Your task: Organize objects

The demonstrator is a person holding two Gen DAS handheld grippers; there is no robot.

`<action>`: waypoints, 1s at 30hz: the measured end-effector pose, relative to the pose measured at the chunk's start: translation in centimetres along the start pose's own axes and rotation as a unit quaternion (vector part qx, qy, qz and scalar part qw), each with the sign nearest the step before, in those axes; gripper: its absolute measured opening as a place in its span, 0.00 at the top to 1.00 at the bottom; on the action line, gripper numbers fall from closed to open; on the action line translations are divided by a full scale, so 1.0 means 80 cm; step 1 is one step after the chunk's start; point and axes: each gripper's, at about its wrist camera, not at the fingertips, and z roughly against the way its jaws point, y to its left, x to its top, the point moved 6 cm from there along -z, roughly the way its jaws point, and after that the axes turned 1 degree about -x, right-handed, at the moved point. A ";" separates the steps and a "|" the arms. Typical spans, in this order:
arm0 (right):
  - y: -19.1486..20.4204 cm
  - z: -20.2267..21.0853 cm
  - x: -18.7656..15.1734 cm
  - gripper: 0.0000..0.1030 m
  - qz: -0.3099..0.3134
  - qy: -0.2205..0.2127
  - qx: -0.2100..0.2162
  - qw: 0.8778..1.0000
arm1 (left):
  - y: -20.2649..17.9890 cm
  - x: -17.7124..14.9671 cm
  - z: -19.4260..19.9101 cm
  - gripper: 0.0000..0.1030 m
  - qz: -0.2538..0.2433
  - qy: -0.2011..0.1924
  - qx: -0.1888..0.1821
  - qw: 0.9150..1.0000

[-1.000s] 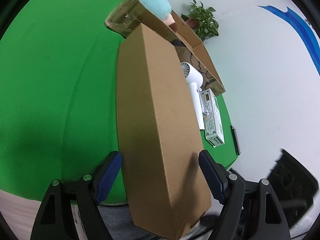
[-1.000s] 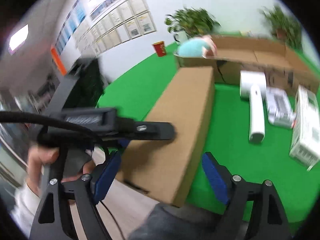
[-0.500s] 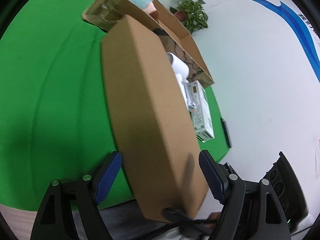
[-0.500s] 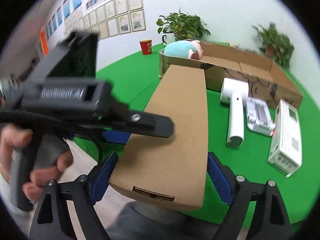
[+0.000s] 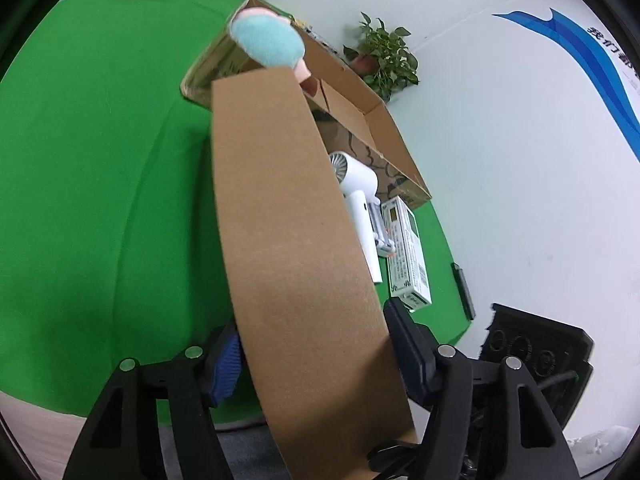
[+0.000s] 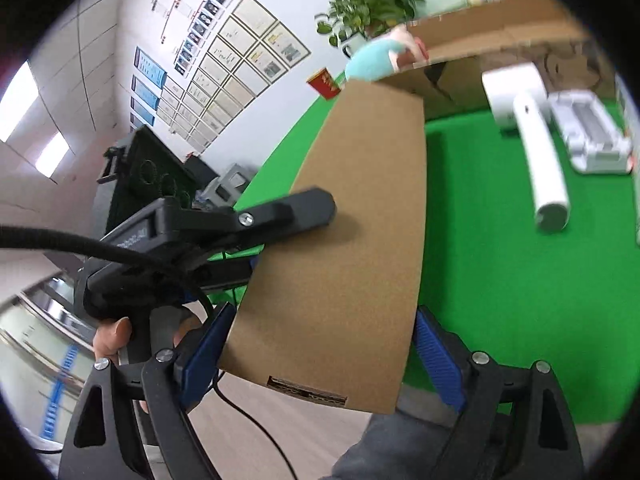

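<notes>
Brown cardboard fills both views: the long flat box (image 5: 296,256) sits gripped between the two hand-held grippers, its near end raised above the edge of the green worktop (image 5: 92,184). The left hand-held gripper (image 5: 316,344) has its blue-padded fingers (image 5: 226,364) pressed on either side of the box's near end, jaws set wide to span its width. The right hand-held gripper (image 6: 320,356) does the same from its own angle, pads flush against both long edges. In the right wrist view the left hand-held gripper shows from the side, a bare hand (image 6: 120,340) on its handle. The box's long axis runs away from the person, far end pointing at the open carton (image 5: 360,120) holding a blue plush toy (image 5: 268,44). Right of the box, on the worktop, lie a white hair dryer (image 6: 532,140) and a white packet (image 5: 408,252), well apart from the grippers.
</notes>
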 end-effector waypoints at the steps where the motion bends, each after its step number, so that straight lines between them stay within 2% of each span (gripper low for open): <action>1: -0.002 0.003 0.000 0.13 -0.002 -0.002 0.000 1.000 | -0.002 0.001 0.001 0.39 -0.003 -0.002 0.003 1.000; 3: -0.005 0.012 0.003 0.12 0.005 -0.010 -0.011 1.000 | -0.010 0.005 -0.001 0.41 -0.009 -0.004 0.007 1.000; 7: -0.007 0.044 0.010 0.12 0.049 -0.048 -0.073 0.995 | -0.034 0.017 -0.001 0.41 -0.034 -0.016 0.006 0.999; 10: -0.003 0.062 0.015 0.12 0.073 -0.068 -0.088 0.991 | -0.049 0.015 0.000 0.41 -0.053 -0.015 -0.002 0.998; 14: 0.005 0.080 0.019 0.12 0.108 -0.088 -0.108 0.984 | -0.082 0.023 -0.033 0.43 -0.087 -0.004 -0.004 0.996; 20: 0.000 0.083 0.022 0.14 0.139 -0.088 -0.137 0.977 | -0.120 0.024 -0.078 0.46 -0.118 0.027 -0.032 0.992; 23: -0.012 0.082 0.028 0.23 0.140 -0.093 -0.164 0.972 | -0.137 0.021 -0.100 0.46 -0.140 0.047 -0.030 0.989; 24: -0.018 0.082 0.031 0.31 0.138 -0.093 -0.174 0.971 | -0.140 0.018 -0.100 0.46 -0.143 0.049 -0.028 0.988; 25: -0.025 0.083 0.031 0.44 0.133 -0.092 -0.182 0.970 | -0.142 0.018 -0.104 0.46 -0.148 0.052 -0.020 0.987; 26: -0.035 0.083 0.032 0.52 0.124 -0.089 -0.191 0.970 | -0.142 0.018 -0.105 0.46 -0.152 0.051 -0.014 0.987; 27: -0.046 0.084 0.032 0.65 0.113 -0.084 -0.198 0.970 | -0.142 0.017 -0.103 0.46 -0.153 0.050 -0.009 0.987; 28: -0.057 0.082 0.034 0.68 0.098 -0.078 -0.201 0.971 | -0.138 0.017 -0.101 0.46 -0.151 0.048 -0.005 0.987; 30: -0.071 0.084 0.038 0.68 0.074 -0.084 -0.186 0.976 | -0.128 0.018 -0.094 0.44 -0.144 0.044 0.002 0.989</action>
